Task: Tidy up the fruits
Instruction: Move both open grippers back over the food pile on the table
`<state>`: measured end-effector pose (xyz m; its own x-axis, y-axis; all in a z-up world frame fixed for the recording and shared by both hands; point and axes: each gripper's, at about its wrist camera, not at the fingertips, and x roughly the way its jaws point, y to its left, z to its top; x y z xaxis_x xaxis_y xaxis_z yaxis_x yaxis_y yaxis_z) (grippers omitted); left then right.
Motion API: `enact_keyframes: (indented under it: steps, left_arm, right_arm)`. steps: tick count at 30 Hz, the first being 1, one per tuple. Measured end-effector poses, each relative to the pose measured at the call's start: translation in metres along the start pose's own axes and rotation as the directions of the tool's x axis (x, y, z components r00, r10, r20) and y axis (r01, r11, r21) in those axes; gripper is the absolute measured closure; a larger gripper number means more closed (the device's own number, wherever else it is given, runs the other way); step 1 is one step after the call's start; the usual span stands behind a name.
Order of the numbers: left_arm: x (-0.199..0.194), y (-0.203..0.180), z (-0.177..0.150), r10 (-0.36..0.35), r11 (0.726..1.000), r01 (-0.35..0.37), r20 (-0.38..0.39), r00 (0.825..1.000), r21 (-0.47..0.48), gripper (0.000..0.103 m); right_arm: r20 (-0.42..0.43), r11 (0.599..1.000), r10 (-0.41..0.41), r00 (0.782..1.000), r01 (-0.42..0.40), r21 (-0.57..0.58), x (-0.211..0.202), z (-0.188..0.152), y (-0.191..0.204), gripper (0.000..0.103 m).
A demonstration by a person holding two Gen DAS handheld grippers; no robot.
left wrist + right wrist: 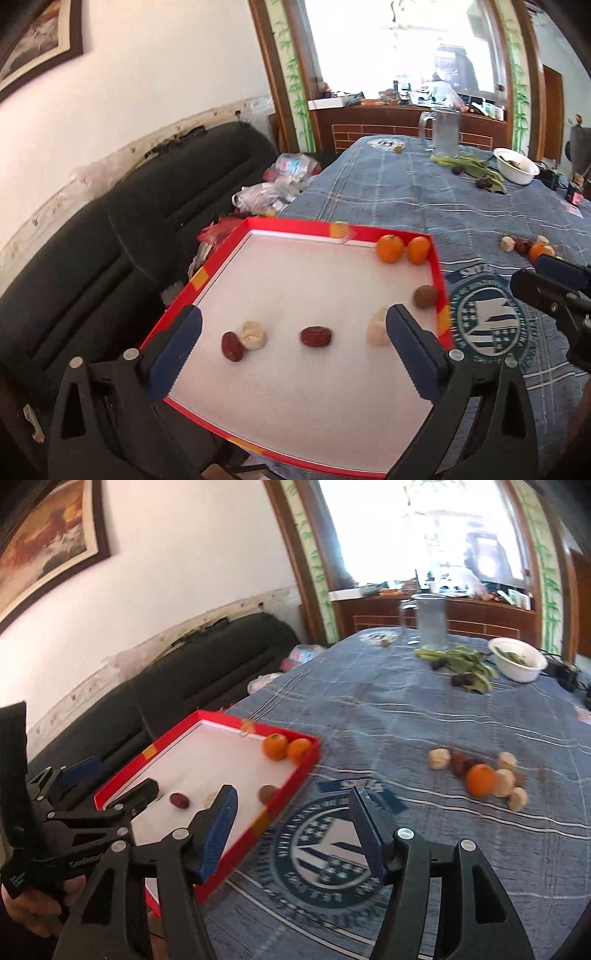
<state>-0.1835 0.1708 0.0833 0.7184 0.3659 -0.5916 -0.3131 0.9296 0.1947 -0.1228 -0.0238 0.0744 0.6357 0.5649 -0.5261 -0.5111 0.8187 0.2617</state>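
A red-rimmed white tray (218, 258) (310, 760) lies at the table's left edge. It holds two oranges (390, 248) (275, 746), a brown kiwi (425, 296) (266, 793), two red dates (316, 336), one of them beside a pale peeled piece (253, 335), and another pale piece (377, 330). My left gripper (293, 325) hovers over the tray, open and empty. My right gripper (295, 808) stands open and empty above the tray's right rim and the cloth. A loose pile with an orange (480, 780), pale pieces (504, 782) and dates (458, 762) lies on the cloth to the right.
A blue plaid cloth (388, 709) covers the table. At the far end stand a glass pitcher (430, 622), green leaves (461, 662) with dark fruits and a white bowl (519, 661). A dark sofa (110, 229) with plastic bags (266, 192) runs along the left wall.
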Motion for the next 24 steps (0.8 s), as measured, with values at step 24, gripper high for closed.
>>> enact_keyframes:
  steps: [24]
  left_arm:
    - [-0.021, -0.127, 0.036, -0.117, 0.974, 0.108, 0.038, 0.992, 0.2, 0.003]
  right_arm:
    - [0.081, 0.966, -0.177, 0.981, 0.157, 0.207, -0.067, 0.004, -0.127, 0.038]
